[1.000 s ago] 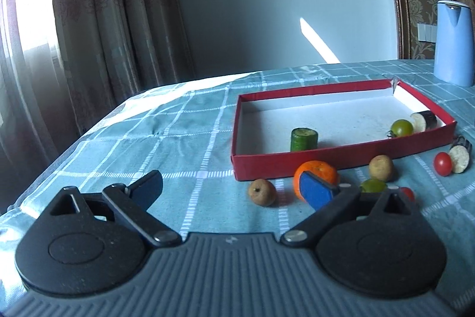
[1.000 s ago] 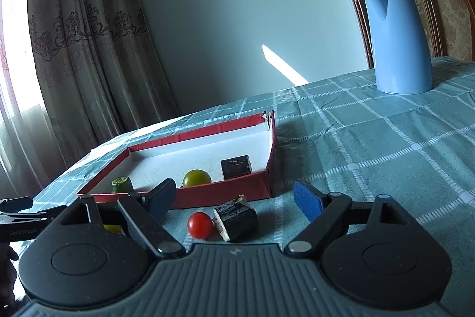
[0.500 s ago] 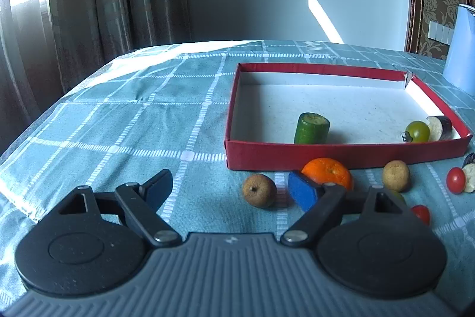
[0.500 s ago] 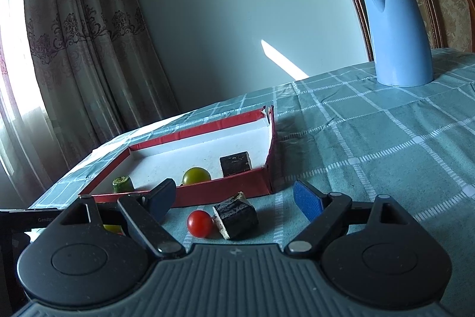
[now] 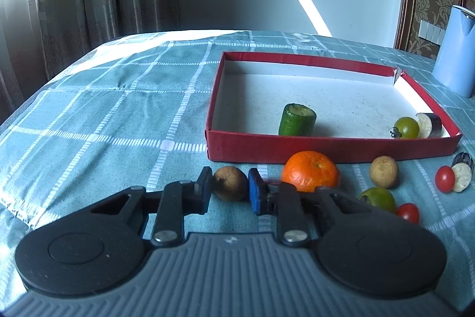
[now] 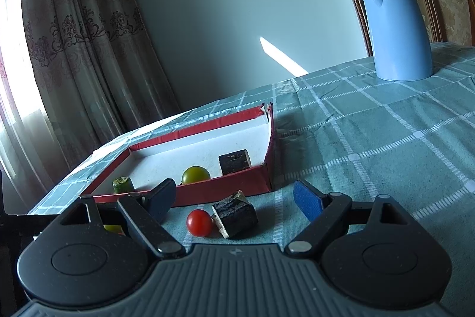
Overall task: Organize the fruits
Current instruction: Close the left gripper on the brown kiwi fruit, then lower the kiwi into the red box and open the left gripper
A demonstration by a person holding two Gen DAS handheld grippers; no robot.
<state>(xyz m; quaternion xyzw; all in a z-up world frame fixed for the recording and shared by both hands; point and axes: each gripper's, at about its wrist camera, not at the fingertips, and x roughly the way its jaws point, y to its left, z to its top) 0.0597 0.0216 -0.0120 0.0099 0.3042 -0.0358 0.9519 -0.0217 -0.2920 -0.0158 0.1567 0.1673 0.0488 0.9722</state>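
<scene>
My left gripper point(image 5: 230, 187) is shut on a small brown fruit point(image 5: 230, 183) on the tablecloth, just in front of the red tray point(image 5: 326, 147). An orange point(image 5: 310, 175), a tan round fruit point(image 5: 384, 171), a green tomato point(image 5: 378, 198) and red cherry tomatoes point(image 5: 444, 178) lie to its right. Inside the tray are a cucumber piece point(image 5: 297, 120), a green tomato point(image 5: 406, 127) and an eggplant piece point(image 5: 430, 125). My right gripper point(image 6: 234, 199) is open above a red cherry tomato point(image 6: 199, 222) and an eggplant chunk point(image 6: 236, 214), near the tray's corner point(image 6: 237, 189).
A blue kettle point(image 6: 394, 25) stands at the far right of the table, also in the left wrist view point(image 5: 455, 55). Curtains point(image 6: 74, 49) hang at the left behind the table. The checked tablecloth point(image 5: 104, 115) spreads left of the tray.
My left gripper has moved forward and down to the small brown fruit and its jaws have closed on it. The right gripper has barely moved and stays open.
</scene>
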